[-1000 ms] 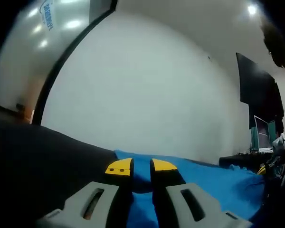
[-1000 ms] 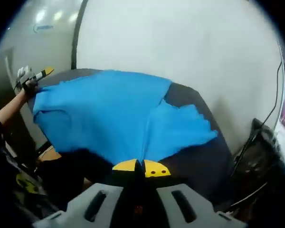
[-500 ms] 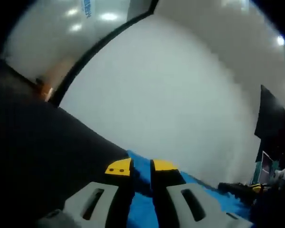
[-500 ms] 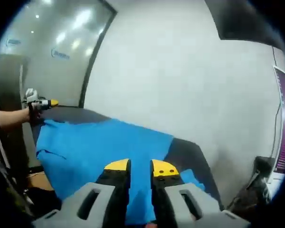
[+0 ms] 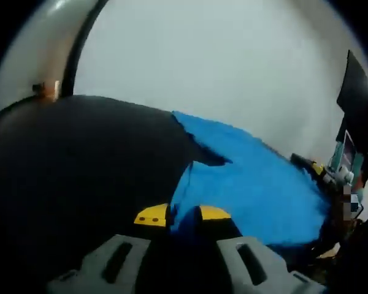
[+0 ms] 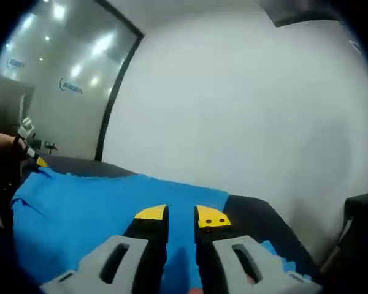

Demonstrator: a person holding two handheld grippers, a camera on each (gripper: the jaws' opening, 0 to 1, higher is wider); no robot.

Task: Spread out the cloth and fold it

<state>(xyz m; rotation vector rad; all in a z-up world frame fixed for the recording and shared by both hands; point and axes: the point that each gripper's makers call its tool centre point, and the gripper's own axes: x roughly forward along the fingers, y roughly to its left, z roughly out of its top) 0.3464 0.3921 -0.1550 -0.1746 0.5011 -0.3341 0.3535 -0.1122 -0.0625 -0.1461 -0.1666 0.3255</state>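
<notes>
My left gripper pinches the blue cloth over the dark table; my right gripper grips it too. The glass wall logo seems blurred, unreadable.

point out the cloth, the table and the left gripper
cloth [image 5: 257, 184], left gripper view, middle of the blue spread
table [image 5: 80, 165], left gripper view, bare dark top
left gripper [image 5: 183, 215], left gripper view, between its yellow tips
</notes>
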